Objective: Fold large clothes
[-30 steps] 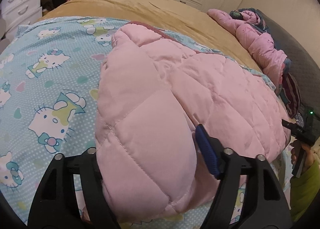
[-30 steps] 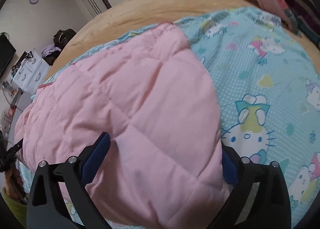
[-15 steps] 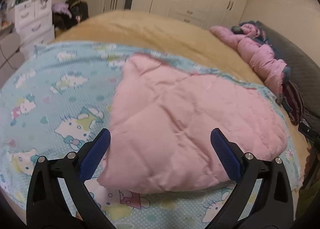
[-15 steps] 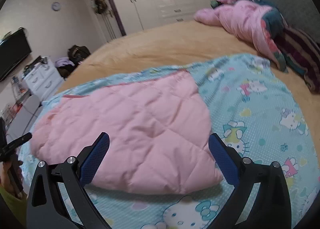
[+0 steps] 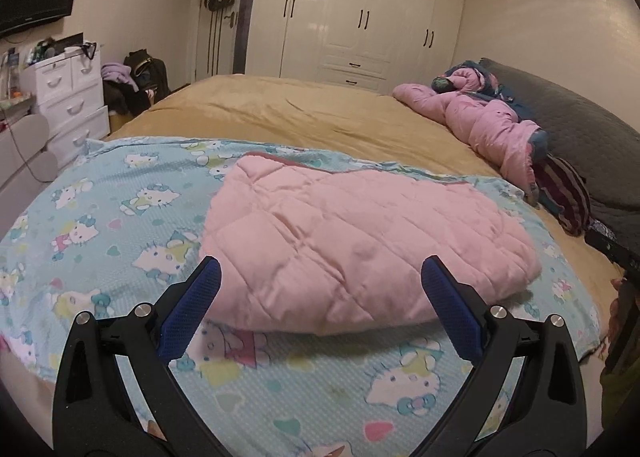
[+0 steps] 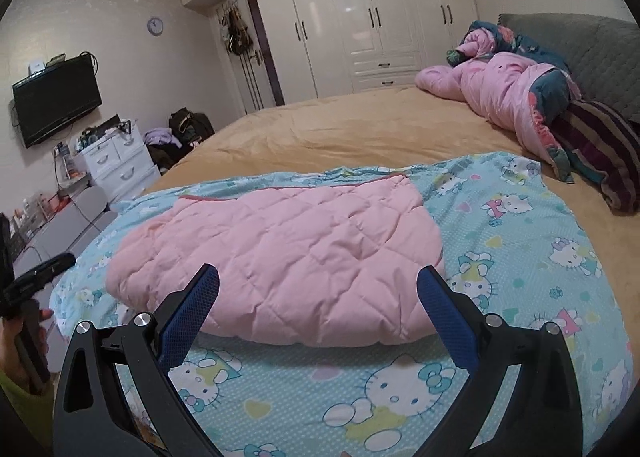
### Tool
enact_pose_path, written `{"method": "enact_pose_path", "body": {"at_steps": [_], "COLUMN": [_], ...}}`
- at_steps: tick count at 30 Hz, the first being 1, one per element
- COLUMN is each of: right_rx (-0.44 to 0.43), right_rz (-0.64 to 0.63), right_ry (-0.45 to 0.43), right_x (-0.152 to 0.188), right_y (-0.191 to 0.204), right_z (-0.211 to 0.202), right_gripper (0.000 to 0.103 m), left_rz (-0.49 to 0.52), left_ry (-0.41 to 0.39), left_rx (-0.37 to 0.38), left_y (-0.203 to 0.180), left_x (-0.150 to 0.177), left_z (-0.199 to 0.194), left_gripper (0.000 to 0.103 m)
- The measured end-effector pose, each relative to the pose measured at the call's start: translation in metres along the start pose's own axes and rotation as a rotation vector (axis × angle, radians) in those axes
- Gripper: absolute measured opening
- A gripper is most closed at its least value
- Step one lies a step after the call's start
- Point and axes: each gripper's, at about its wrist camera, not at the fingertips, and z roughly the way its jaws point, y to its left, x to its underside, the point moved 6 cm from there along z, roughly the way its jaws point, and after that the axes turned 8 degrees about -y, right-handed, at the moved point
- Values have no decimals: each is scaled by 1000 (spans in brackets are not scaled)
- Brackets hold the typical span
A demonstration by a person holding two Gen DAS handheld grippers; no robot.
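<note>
While both claws hang above the near edge of the bed, neither has hold of anything. Left claw point(image 5: 320, 281) spread wide, blue pads point(image 5: 192, 305) apart, nothing between them. Right claw point(image 6: 318, 289) likewise spread wide, empty. Pink quilted garment point(image 5: 360, 241), looks like a padded jacket, lies folded into a flat puffy bundle on the Hello Kitty sheet point(image 5: 120, 217); dark pink trim shows along its far edge. Seen from the right wrist view the garment point(image 6: 288, 253) sits centred beyond the claw, clear of both pads. Sheet point(image 6: 520, 241) spread over a tan bedcover point(image 5: 320, 113). Far side of the bed: a crumpled pink jacket point(image 5: 488, 125) with dark floral lining, a striped dark cloth point(image 6: 600, 153) beside it, grey headboard point(image 6: 600, 53) behind. White wardrobe point(image 5: 360, 13) on the back wall, white drawer unit point(image 5: 68, 97) and wall TV point(image 6: 56, 105) at left. The other handheld rig peeks in at each view's edge.
</note>
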Motion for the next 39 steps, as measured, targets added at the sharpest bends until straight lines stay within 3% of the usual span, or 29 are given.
{"method": "enact_pose_path", "body": {"at_steps": [6, 16, 25, 39], "right_rx": [-15, 24, -25, -49], "right_rz": [-24, -29, -65, -71], "right_ry": [-48, -23, 61, 60], "right_x": [33, 95, 117, 116], "right_y": [27, 56, 81, 89], "right_z": [-14, -15, -7, -9], "right_gripper": [99, 99, 99, 99], "left_rz": [-5, 5, 12, 18], "left_ry": [-12, -33, -17, -8], "left_rx": [-13, -22, -8, -26], "left_y": [-10, -28, -42, -42], "left_x": [35, 71, 86, 91], "left_z": [-18, -32, -33, -34], "left_gripper": [94, 94, 94, 94]}}
